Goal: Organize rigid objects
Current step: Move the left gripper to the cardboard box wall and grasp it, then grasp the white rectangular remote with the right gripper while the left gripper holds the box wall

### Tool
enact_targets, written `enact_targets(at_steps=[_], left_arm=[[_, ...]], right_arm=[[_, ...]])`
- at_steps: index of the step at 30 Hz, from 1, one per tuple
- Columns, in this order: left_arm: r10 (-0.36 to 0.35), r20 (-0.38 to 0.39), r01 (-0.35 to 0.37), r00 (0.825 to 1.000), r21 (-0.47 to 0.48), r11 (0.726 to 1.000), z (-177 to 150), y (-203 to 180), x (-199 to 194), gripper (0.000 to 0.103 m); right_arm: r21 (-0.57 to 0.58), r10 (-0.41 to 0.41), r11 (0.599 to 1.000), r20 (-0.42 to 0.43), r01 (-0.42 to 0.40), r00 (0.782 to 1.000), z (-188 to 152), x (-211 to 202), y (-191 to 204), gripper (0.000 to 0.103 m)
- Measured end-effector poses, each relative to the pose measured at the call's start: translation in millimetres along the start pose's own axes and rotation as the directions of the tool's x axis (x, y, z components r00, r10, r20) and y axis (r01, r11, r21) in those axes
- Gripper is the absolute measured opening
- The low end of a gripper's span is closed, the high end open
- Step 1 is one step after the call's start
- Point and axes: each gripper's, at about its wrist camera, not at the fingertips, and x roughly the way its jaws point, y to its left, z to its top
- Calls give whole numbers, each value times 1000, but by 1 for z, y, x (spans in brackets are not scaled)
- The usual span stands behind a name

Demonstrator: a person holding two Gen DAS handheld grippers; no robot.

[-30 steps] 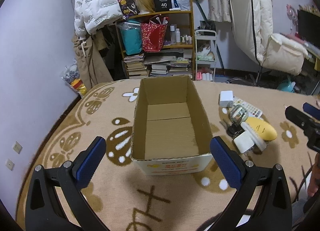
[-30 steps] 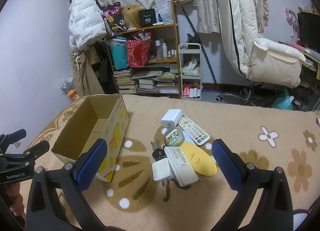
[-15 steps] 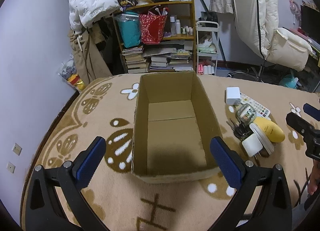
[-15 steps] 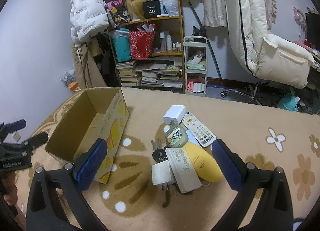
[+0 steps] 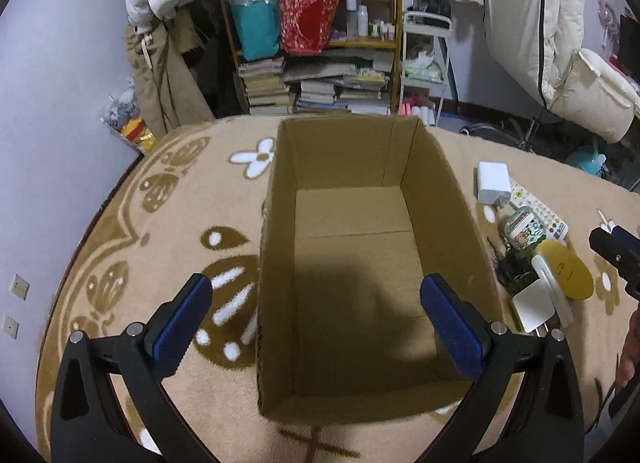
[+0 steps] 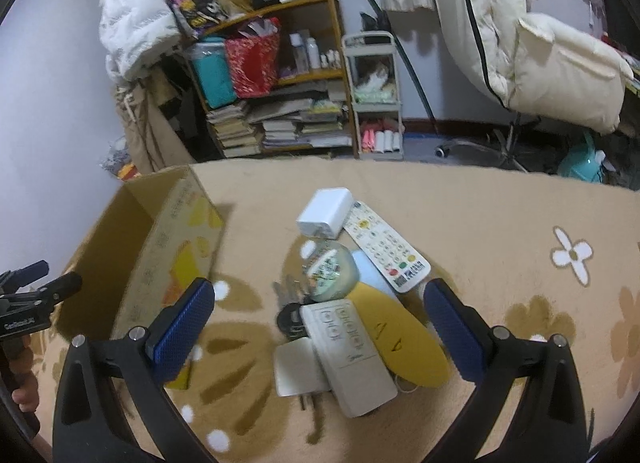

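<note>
Both grippers spread wide, nothing held: left gripper (image 5: pixel 316 323) over the open cardboard box (image 5: pixel 360 409), right gripper (image 6: pixel 318 327) over the pile beside it. Pile on carpet (image 6: pixel 500 223): white remote (image 6: pixel 352 355), yellow case (image 6: pixel 404 339), white charger (image 6: pixel 325 211), keypad remote (image 6: pixel 386 249).

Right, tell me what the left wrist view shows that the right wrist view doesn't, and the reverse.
Only the left wrist view looks down into the brown cardboard box, showing its bare floor, with the open left gripper over it.

Only the right wrist view shows the box's printed yellow outer side, the white button remote control in full, and the open right gripper above the grey-white remote.

Both show the box, the white square charger, the yellow oval case and the tan patterned carpet.
</note>
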Motion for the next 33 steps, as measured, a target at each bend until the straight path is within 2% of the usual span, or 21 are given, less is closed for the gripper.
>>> enact_targets(at_steps=[5, 8, 13, 18, 22, 23, 25, 26, 27, 29, 33], left_arm=[[-10, -41, 9, 999, -33, 999, 0, 9, 16, 103], [-41, -76, 37, 996, -52, 998, -1, 14, 24, 103], [-42, -123, 33, 992, -79, 996, -4, 20, 36, 93], [-49, -163, 33, 985, -97, 995, -10, 22, 45, 68], [-52, -208, 35, 977, -89, 995, -12, 20, 52, 55], [-57, -212, 38, 976, -92, 995, -12, 20, 52, 49], [-50, -228, 30, 972, -92, 995, -14, 21, 55, 44], [-48, -235, 26, 971, -93, 995, -15, 22, 57, 38], [-47, -249, 23, 967, -98, 995, -16, 24, 59, 37], [-54, -283, 21, 958, -117, 993, -18, 27, 65, 36], [-62, -285, 20, 957, -147, 989, -19, 32, 65, 22]], right_arm=[[10, -7, 1000, -51, 7, 999, -8, 19, -8, 103], [18, -3, 1000, -70, 5, 998, -10, 26, -10, 103], [2, -16, 1000, -103, 17, 995, -16, 33, -9, 103], [8, -21, 1000, -153, 22, 988, -22, 41, -10, 103], [34, 1, 999, -199, 6, 980, -27, 47, -15, 103], [38, 3, 999, -211, 5, 978, -29, 49, -15, 103], [45, 5, 999, -227, 5, 974, -31, 51, -17, 102], [47, 6, 999, -236, 5, 972, -32, 52, -17, 100], [48, 4, 999, -245, 8, 969, -33, 54, -17, 97], [49, 4, 999, -267, 9, 964, -36, 58, -17, 87], [46, 5, 999, -292, 8, 956, -41, 63, -16, 78]])
